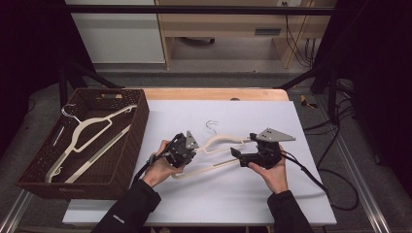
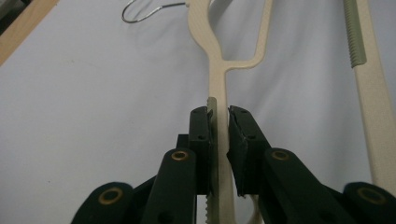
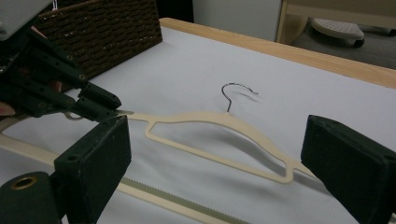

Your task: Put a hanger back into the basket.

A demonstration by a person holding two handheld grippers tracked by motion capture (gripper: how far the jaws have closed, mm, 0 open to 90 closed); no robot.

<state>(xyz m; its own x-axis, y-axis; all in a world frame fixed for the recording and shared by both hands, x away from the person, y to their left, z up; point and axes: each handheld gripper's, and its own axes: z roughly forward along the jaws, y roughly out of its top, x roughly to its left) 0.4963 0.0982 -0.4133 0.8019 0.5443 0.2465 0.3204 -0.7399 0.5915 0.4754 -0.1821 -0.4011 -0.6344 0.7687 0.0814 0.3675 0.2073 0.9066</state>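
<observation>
At the middle of the white tabletop point(image 1: 218, 194) a cream hanger point(image 1: 221, 141) lies between the two hands, its wire hook point(image 1: 211, 124) pointing toward twelve o'clock. The left gripper point(image 1: 180, 151), at nine o'clock of the hanger, has its fingers point(image 2: 201, 140) clamped on the hanger's thin shoulder end; in the left gripper view the ribbed cream strip runs straight up between the two pads. The right gripper point(image 1: 241, 154), at three o'clock of the hanger, has its fingers point(image 3: 93, 163) wide apart, with the hanger's other shoulder end just ahead of them and no pad touching it. At nine o'clock of the tabletop stands a brown woven basket point(image 1: 141, 121), and in it lie two more cream hangers point(image 1: 90, 141).
</observation>
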